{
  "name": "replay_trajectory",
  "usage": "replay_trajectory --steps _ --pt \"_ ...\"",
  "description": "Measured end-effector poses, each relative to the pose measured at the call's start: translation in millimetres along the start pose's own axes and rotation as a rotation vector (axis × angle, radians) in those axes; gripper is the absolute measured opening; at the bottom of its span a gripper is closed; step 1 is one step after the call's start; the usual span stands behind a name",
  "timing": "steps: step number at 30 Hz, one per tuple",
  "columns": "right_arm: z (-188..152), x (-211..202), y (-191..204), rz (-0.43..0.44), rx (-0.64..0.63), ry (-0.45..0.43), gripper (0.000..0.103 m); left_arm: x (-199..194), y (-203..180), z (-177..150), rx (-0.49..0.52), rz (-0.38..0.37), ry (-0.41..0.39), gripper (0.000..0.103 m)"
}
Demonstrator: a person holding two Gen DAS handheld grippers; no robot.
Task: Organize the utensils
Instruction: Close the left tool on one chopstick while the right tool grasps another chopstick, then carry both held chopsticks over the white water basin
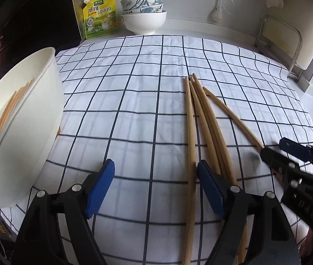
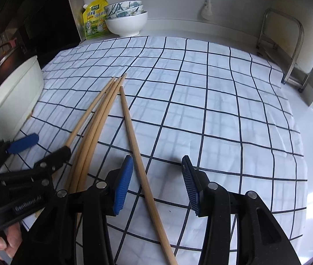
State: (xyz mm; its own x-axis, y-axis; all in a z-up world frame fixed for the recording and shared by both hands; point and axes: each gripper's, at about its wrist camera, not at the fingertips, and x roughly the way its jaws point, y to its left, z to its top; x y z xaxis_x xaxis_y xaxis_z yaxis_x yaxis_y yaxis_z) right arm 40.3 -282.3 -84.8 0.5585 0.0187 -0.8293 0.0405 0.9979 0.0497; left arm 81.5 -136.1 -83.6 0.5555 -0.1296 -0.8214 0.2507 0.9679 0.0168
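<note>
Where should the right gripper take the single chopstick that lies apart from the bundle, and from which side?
Grip the single chopstick at its middle, from above, pads on either side across its length. It lies flat on the checked cloth, apart from the bundle, so probably nothing else gets caught. The right gripper is open beside it.

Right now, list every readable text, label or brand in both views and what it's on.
"GenRobot.AI": embossed on the left gripper body, right wrist view; letters partly soft, first one uncertain.
Yellow seasoning pouch: large Chinese characters and a green logo, too blurred to quote reliably.
Right gripper body, left wrist view: embossed letters, unreadable.
Stacked bowls: floral pattern only, no text.
</note>
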Motion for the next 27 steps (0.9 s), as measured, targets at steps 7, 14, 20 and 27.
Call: replay_trajectory --steps 7,14,20,27 --pt "-1.5 1.6 9.4 -0.038 -0.062 -0.008 0.043 9.1 -4.4 12.3 -0.005 -0.008 0.005 0.073" --pt "-0.4 1.4 13.8 -0.022 -0.071 -0.017 0.007 4.7 -17.4 14.4 0.045 -0.064 -0.003 0.011" --pt "1.0 -1.6 5.4 0.008 -0.014 -0.028 0.006 1.8 -11.2 13.7 0.015 -0.112 0.023 0.007" --pt "4.1 -14.5 -8.6 0.121 0.099 -0.068 0.006 -22.8 0.1 10.7 -0.012 -0.153 0.019 0.007"
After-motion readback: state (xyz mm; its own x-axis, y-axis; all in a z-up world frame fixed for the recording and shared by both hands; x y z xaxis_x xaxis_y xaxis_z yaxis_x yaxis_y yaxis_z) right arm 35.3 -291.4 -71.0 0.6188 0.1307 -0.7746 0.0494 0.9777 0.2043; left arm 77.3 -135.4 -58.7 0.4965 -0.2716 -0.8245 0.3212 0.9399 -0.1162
